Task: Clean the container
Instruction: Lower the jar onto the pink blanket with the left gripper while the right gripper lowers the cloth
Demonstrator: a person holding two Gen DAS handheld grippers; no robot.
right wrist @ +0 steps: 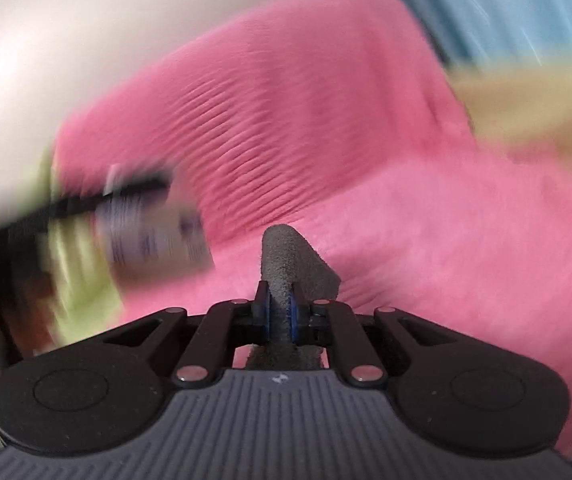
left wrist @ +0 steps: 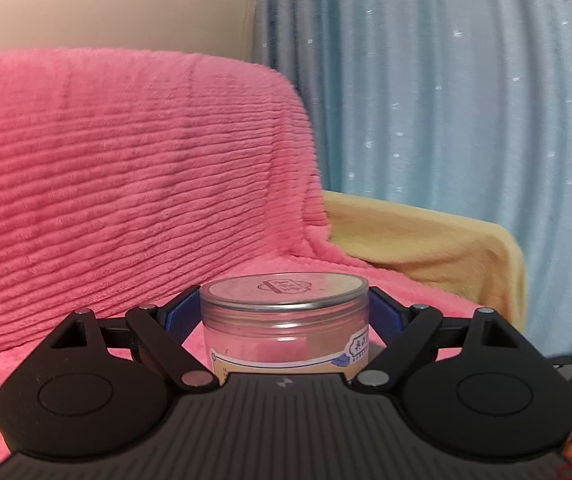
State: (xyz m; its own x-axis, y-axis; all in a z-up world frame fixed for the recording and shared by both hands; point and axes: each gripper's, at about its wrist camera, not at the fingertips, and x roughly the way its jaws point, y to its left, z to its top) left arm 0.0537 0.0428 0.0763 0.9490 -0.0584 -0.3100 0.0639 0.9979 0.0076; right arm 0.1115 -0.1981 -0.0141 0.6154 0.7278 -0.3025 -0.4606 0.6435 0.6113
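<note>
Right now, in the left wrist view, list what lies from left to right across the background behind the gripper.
Pink ribbed blanket → yellow blanket → blue starry curtain. In front of them, the left gripper holds the clear lidded container.

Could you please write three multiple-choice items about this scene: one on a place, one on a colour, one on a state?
1. Where is the clear container?
A. Between the fingers of the left gripper
B. On the yellow cloth
C. Under the curtain

2. What colour is the blanket behind the container?
A. Green
B. Pink
C. White

3. What state is the right gripper in?
A. Wide open, empty
B. Shut on a grey cloth
C. Shut on a lid

Answers:
1 A, blue pads flank its sides.
2 B, ribbed pink fabric fills the left wrist view.
3 B, the grey cloth sticks out between the closed pads.
</note>
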